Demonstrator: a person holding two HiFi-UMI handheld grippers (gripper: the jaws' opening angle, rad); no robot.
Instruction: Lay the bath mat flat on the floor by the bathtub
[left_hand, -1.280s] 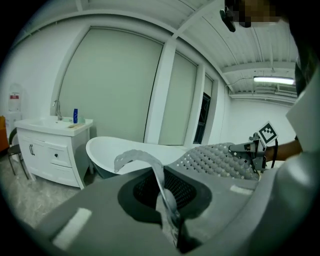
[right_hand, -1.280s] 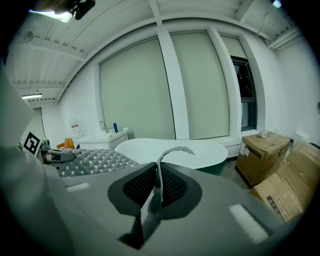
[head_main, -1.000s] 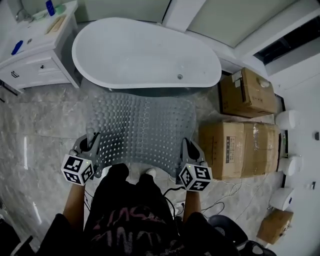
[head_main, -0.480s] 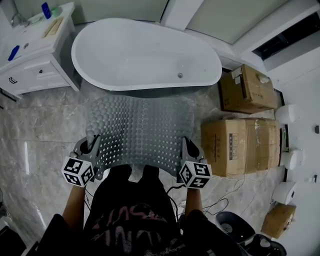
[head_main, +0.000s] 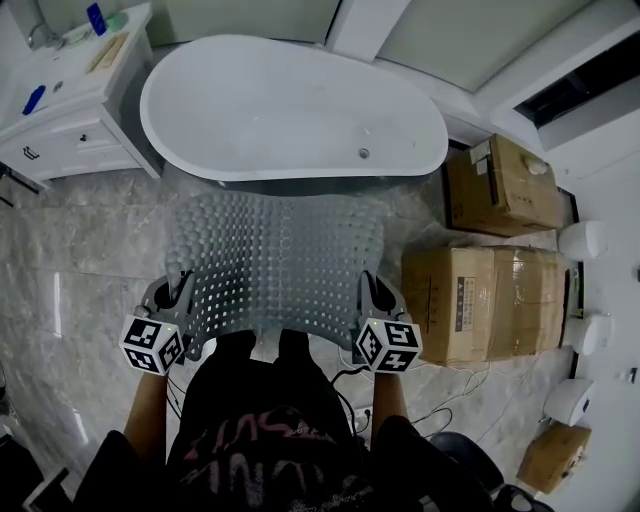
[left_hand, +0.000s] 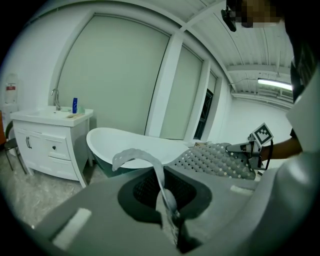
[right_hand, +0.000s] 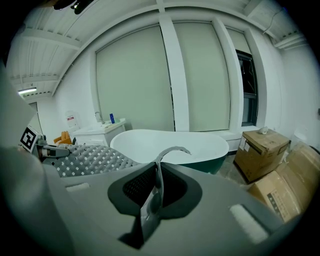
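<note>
A grey translucent bath mat (head_main: 275, 258) studded with bumps and holes hangs spread between my two grippers, above the marble floor in front of the white bathtub (head_main: 290, 105). My left gripper (head_main: 178, 297) is shut on the mat's near left corner, and my right gripper (head_main: 366, 292) is shut on its near right corner. In the left gripper view the mat's edge (left_hand: 167, 200) is pinched between the jaws and curls upward. The right gripper view shows the mat's edge (right_hand: 152, 197) clamped the same way, with the bathtub (right_hand: 170, 145) beyond.
A white vanity cabinet (head_main: 60, 110) with bottles stands left of the tub. Cardboard boxes (head_main: 480, 300) lie on the floor to the right, with another box (head_main: 500, 185) behind. Cables (head_main: 450, 385) trail near my feet. White round objects (head_main: 580, 240) line the right wall.
The mat stays stretched between both grippers. The view has shifted slightly; both grippers sit a little higher in the frame, still clamped on the corners.
</note>
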